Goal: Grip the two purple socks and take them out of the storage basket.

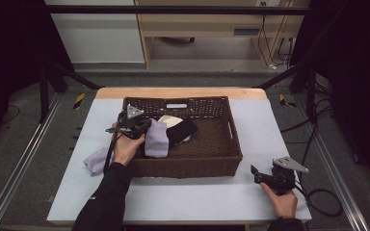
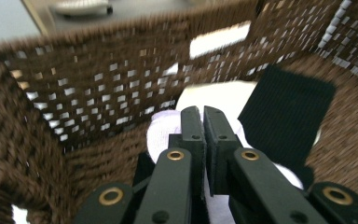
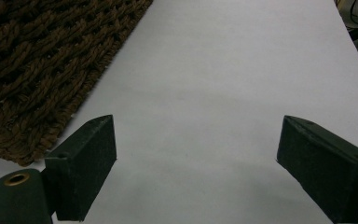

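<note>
A brown woven basket (image 1: 236,144) stands mid-table. Inside it my left gripper (image 1: 148,126) is shut on a lavender cloth (image 1: 155,139) that drapes down by the basket's left wall. In the left gripper view the jaws (image 2: 201,112) are pressed together with that pale cloth (image 2: 163,130) pinched between and under them. Behind it lie a black cloth (image 2: 286,116) and a cream cloth (image 2: 223,95) on the basket floor. My right gripper (image 1: 254,171) rests on the table right of the basket, open, with bare white surface between its pads (image 3: 86,149).
A second lavender cloth (image 1: 95,160) lies on the white table outside the basket's left front corner. The basket's woven corner (image 3: 42,60) sits just left of the right gripper. Metal frame rails run along both table sides, and cables trail at the right.
</note>
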`<state>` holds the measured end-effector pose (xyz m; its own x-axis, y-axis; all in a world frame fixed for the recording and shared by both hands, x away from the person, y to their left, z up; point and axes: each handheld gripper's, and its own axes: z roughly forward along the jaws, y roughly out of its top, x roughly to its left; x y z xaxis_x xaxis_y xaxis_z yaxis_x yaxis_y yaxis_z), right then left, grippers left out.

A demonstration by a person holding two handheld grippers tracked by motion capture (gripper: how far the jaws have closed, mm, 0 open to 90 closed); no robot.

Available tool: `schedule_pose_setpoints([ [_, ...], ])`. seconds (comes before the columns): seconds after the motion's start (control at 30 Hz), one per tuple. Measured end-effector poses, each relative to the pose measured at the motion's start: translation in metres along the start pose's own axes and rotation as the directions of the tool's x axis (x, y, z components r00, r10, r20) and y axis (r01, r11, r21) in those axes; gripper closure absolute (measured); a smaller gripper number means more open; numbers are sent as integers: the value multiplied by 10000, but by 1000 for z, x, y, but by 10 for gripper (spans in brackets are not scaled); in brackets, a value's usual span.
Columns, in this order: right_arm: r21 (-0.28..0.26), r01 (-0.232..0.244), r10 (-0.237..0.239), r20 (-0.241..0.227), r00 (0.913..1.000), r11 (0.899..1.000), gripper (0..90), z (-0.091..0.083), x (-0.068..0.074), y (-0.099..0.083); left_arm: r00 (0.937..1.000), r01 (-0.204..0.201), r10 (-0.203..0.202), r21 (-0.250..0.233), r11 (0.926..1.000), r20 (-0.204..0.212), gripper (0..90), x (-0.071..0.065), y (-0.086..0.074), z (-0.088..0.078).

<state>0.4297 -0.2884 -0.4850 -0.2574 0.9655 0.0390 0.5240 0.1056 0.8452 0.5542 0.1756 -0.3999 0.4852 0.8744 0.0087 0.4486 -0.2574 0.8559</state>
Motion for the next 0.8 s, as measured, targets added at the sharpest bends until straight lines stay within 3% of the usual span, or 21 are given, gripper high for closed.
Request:
schedule_pose_setpoints([
  [0.03,0,0,0,0,10000,10000,121,0,0,0,10000,0,0,0,10000,0,868,0,0,0],
  [0.17,27,-26,26,-21,10000,10000,121,0,0,0,9997,51,-30,-849,9964,245,869,-5,9,-14],
  [0.3,10,1,-1,-9,10000,10000,121,0,0,0,9997,-96,120,-1222,9925,189,869,-9,16,-24],
  [0.37,-6,6,-6,2,10000,10000,121,0,0,0,9997,-104,138,-1556,9878,210,869,-11,21,-31],
  [0.4,-11,5,-5,8,10000,10000,121,0,0,0,9996,-61,110,-1930,9812,242,870,-14,26,-41],
  [0.47,-8,5,-5,4,10000,10000,121,0,0,0,9995,-32,99,-2079,9781,309,870,-15,29,-46],
  [0.53,23,-27,27,-12,10000,10000,121,0,0,0,9992,44,57,-2547,9670,390,870,-18,36,-61],
  [0.8,5,-6,6,16,10000,10000,121,0,0,0,9973,351,-137,-3071,9510,716,871,-18,44,-90],
])
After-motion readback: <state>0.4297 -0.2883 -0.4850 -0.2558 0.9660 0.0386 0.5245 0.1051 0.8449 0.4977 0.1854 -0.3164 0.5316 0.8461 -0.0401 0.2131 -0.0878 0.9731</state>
